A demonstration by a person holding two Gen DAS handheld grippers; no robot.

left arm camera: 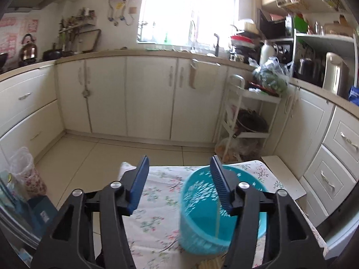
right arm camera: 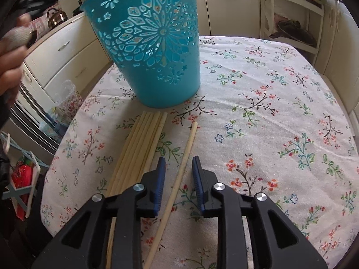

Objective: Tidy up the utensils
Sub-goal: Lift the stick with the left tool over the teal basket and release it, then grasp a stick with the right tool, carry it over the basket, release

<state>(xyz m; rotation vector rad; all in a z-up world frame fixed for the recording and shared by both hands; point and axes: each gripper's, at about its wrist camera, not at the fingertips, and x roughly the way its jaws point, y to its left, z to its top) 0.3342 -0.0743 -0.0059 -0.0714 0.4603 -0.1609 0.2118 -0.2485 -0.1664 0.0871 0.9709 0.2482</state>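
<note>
My table's floral cloth [right arm camera: 258, 112] carries no writing I can read. On it stands one turquoise basket [right arm camera: 154, 44], upright, cut-out flowers in its wall, no label showing – one chopstick [left arm camera: 217, 219] leans inside it. Just before the basket lies a bundle of about six chopsticks [right arm camera: 136, 152], touching side by side; one single chopstick [right arm camera: 179, 174] lies apart. My left gripper [left arm camera: 179, 181] hangs spread wide above the basket, holding nothing. My right gripper [right arm camera: 178, 174] stands partly open, straddling the single chopstick – not gripping it
</note>
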